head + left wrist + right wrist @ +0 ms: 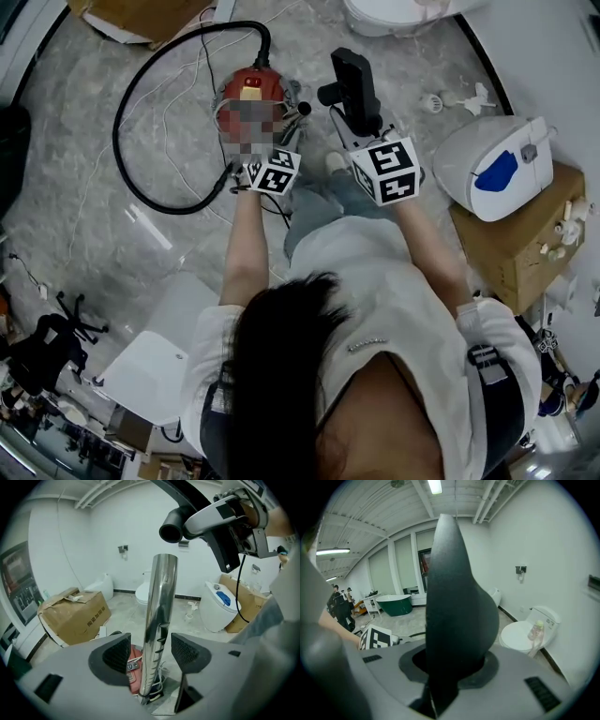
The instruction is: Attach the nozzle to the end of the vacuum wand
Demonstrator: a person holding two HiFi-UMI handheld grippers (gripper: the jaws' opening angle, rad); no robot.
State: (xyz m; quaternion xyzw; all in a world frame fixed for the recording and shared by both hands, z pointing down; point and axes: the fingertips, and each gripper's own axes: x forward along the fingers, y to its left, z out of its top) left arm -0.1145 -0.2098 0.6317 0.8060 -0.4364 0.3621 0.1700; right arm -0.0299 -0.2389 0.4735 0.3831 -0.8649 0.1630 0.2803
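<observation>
A chrome vacuum wand (159,616) rises from the red vacuum (251,94) on the floor. In the left gripper view the wand stands between the jaws of my left gripper (151,651), which is open, with a gap on each side of the tube. In the head view the left gripper (287,141) sits just below the vacuum. My right gripper (361,127) is shut on the black nozzle (354,80), held up to the right of the wand. The nozzle's round socket (171,528) hangs above and right of the wand's open top. The nozzle (454,616) fills the right gripper view.
A black hose (141,187) loops on the floor left of the vacuum. A white appliance with a blue patch (492,169) rests on a cardboard box (525,244) at the right. A second cardboard box (75,613) and a toilet (143,590) stand farther off.
</observation>
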